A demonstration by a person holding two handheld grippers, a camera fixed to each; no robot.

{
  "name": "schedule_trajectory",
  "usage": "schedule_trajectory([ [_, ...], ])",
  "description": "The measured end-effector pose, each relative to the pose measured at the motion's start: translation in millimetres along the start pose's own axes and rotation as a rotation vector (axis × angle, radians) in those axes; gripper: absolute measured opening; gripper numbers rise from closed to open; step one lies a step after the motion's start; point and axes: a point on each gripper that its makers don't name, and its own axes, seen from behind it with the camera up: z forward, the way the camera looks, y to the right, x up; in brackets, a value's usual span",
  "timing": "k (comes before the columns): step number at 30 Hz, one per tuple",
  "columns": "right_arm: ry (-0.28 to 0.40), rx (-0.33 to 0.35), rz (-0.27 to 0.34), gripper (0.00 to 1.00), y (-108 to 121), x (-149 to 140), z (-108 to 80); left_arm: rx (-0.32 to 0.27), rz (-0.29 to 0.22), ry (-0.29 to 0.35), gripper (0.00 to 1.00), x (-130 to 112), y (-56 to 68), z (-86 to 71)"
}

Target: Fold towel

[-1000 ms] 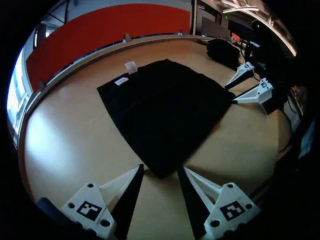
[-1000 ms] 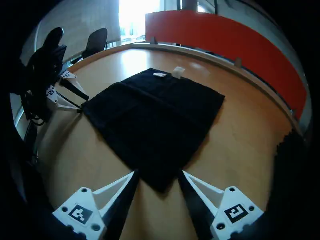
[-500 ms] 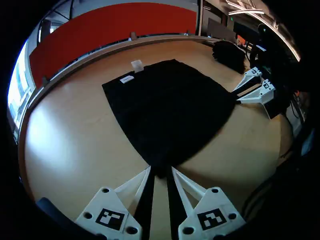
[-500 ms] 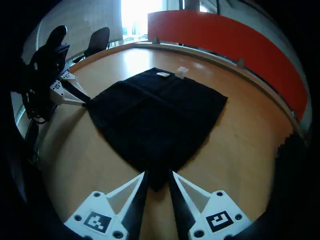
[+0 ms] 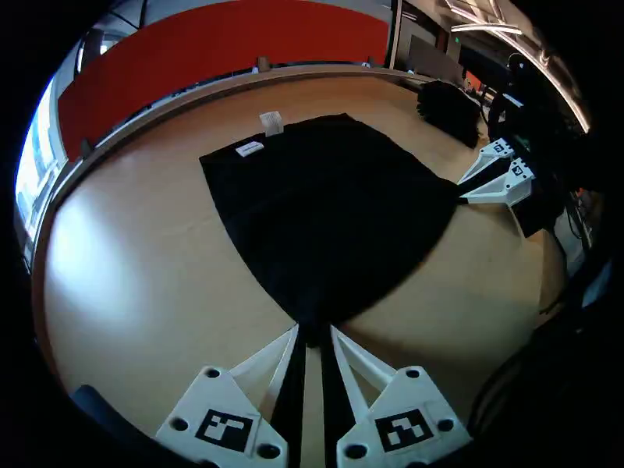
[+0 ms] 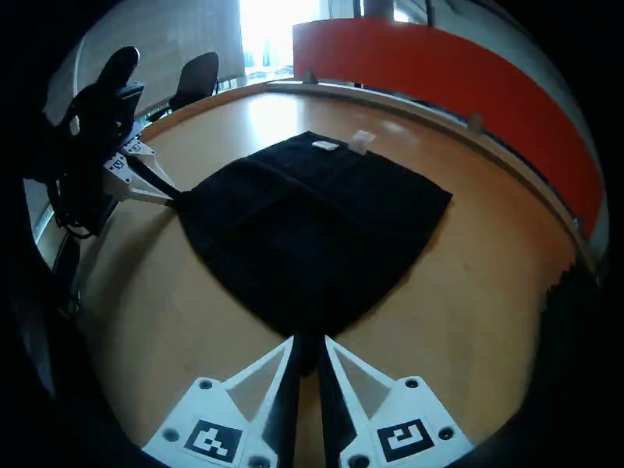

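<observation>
Left gripper view: the left gripper (image 5: 312,334) has its jaws narrow, both fingers pressing on one near corner of the towel (image 5: 335,210); in the right gripper view the right gripper (image 6: 310,342) is set the same way, jaws close together and pinching the neighbouring corner; each gripper also appears, farther off, at the towel's side corner in the other's view.

The towel lies spread on the table (image 5: 140,257), its near edge drawn between the two pinched corners, its far corners resting flat.

Probable faults from here:
- Each grip takes only the tip of a corner; thick pile may slip out under the weight of the lifted cloth.
- Unequal lift or travel of the two grippers would likely skew the fold; the edges would then not meet.
- The tabletop looks smooth; the whole towel may slide forward instead of doubling over.

Materials and shapes: the towel is black, matt and soft-piled, roughly square, with faint crease lines across it; a white tag (image 5: 249,149) sits at its far corner; a small white object (image 5: 271,119) stands just beside that edge; the table is pale varnished wood with a curved far rim and a light sheen; behind it runs a flat red panel (image 5: 218,47).
</observation>
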Motion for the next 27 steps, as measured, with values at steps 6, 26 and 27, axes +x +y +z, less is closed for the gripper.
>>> schedule_trajectory([
  [6,-0.006,-0.006,0.008,0.13,1,2,-0.9,-0.005,-0.011,-0.008,0.11,1,3.4,-2.2],
  [26,0.083,-0.042,0.04,0.13,11,57,-37.1,0.01,-0.1,0.029,0.1,35,8.9,-32.3],
  [27,0.089,-0.043,0.039,0.13,12,60,-39.5,0.012,-0.101,0.034,0.1,38,8.2,-34.7],
])
